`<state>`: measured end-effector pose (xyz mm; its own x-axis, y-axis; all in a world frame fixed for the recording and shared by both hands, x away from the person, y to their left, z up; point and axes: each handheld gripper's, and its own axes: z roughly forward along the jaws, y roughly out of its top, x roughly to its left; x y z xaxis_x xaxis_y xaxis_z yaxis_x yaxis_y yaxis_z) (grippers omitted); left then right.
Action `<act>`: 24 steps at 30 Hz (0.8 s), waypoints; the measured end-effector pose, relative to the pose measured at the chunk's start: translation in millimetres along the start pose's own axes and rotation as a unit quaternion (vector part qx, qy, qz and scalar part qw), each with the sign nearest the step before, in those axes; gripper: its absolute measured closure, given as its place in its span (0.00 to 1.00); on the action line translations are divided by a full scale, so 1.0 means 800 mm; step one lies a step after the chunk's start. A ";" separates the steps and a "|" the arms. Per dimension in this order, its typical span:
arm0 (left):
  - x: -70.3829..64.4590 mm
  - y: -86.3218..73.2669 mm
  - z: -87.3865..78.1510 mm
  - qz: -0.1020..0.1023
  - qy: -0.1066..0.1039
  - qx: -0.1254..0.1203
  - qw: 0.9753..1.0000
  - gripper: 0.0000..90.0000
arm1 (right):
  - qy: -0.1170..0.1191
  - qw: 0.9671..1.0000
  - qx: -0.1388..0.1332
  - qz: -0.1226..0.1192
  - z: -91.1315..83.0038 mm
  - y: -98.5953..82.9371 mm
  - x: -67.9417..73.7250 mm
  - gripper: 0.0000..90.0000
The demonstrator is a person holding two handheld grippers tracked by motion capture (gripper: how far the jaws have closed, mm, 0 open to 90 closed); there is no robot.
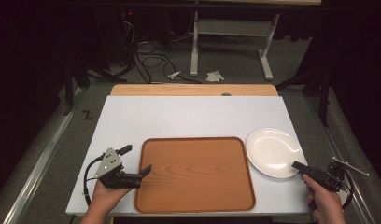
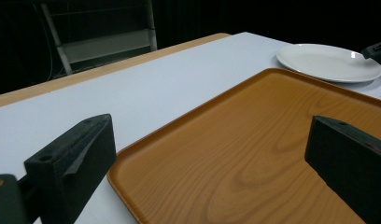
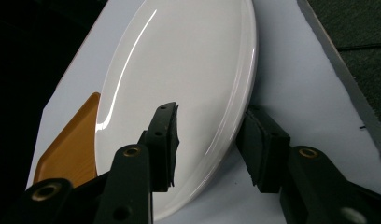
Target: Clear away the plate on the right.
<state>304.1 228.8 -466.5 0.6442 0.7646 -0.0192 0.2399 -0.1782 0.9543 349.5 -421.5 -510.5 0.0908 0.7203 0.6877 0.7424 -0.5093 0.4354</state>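
Observation:
A wooden tray lies at the front middle of the white tabletop. My left gripper is open wide at the tray's left rim. In the left gripper view, one jaw hangs over the white top and the other over the tray. An empty white plate sits just right of the tray. My right gripper is at its near right edge. In the right gripper view, the open jaws straddle the rim of the plate, one over the dish, one outside it.
The white top ends close to the right of the plate, with dark floor beyond. A wooden table strip runs along the back. Behind it are cables and a white desk frame on the floor.

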 end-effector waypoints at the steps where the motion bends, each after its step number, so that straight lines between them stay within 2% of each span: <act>1: 0.000 0.000 0.000 -0.001 0.000 0.000 1.000 0.03 | -0.001 1.000 0.001 0.004 0.000 0.000 -0.001 0.70; 9: 0.000 0.000 0.000 -0.004 0.000 0.000 1.000 0.03 | -0.002 1.000 0.003 0.009 -0.001 0.000 -0.003 0.74; 19: 0.001 -0.001 0.000 -0.007 0.000 -0.002 1.000 0.04 | -0.017 1.000 0.003 0.010 0.000 0.001 -0.005 0.88; 24: 0.001 -0.001 -0.001 -0.007 0.001 -0.003 1.000 0.04 | -0.019 1.000 0.004 0.008 0.000 0.001 -0.005 0.88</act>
<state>304.2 229.7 -466.8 0.6389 0.7686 -0.0319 0.2446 -0.1636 0.9557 349.7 -425.1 -512.5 0.1283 0.7293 0.6721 0.7459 -0.5176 0.4192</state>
